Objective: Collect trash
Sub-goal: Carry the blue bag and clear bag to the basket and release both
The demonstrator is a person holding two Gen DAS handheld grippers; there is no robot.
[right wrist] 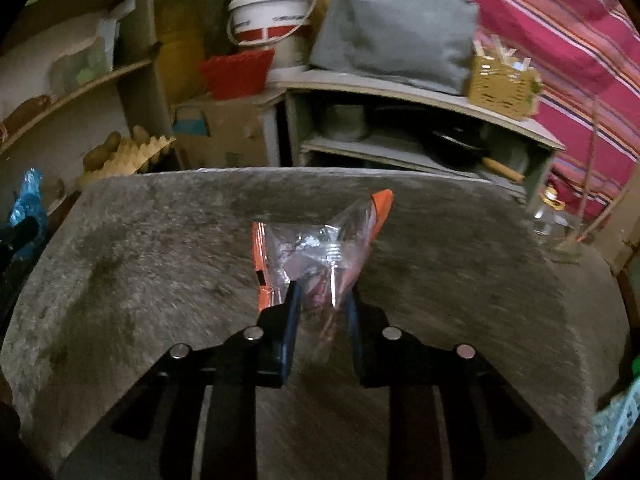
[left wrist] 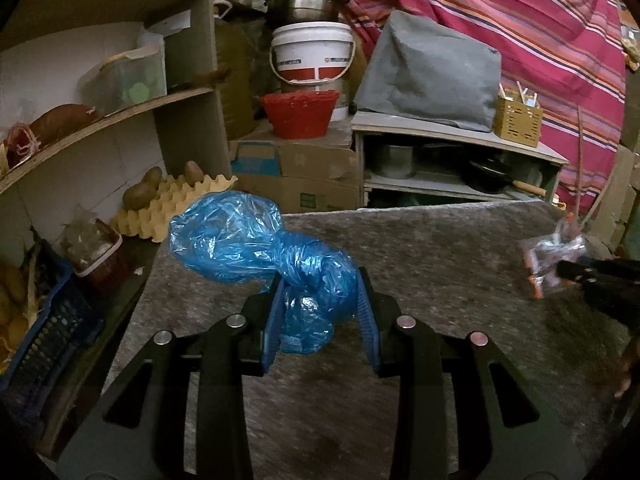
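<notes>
A crumpled blue plastic bag point(left wrist: 256, 240) is pinched between the blue pads of my left gripper point(left wrist: 320, 280), which is shut on it above the grey stone table point(left wrist: 440, 264). The bag bulges up and to the left of the fingers. My right gripper point(right wrist: 322, 292) is shut on a clear plastic wrapper with orange edges point(right wrist: 320, 248), lifted over the same table point(right wrist: 140, 248). In the left wrist view the same wrapper point(left wrist: 554, 258) hangs from the dark right gripper at the far right. In the right wrist view the blue bag point(right wrist: 26, 204) shows at the left edge.
Shelves on the left hold egg trays with potatoes point(left wrist: 168, 204) and a blue crate point(left wrist: 44, 328). Behind the table stand cardboard boxes point(left wrist: 296, 172), a red basket point(left wrist: 298, 114), a white bucket point(left wrist: 312, 56), a low cabinet with pots point(left wrist: 452, 164) and a glass bottle point(right wrist: 554, 216).
</notes>
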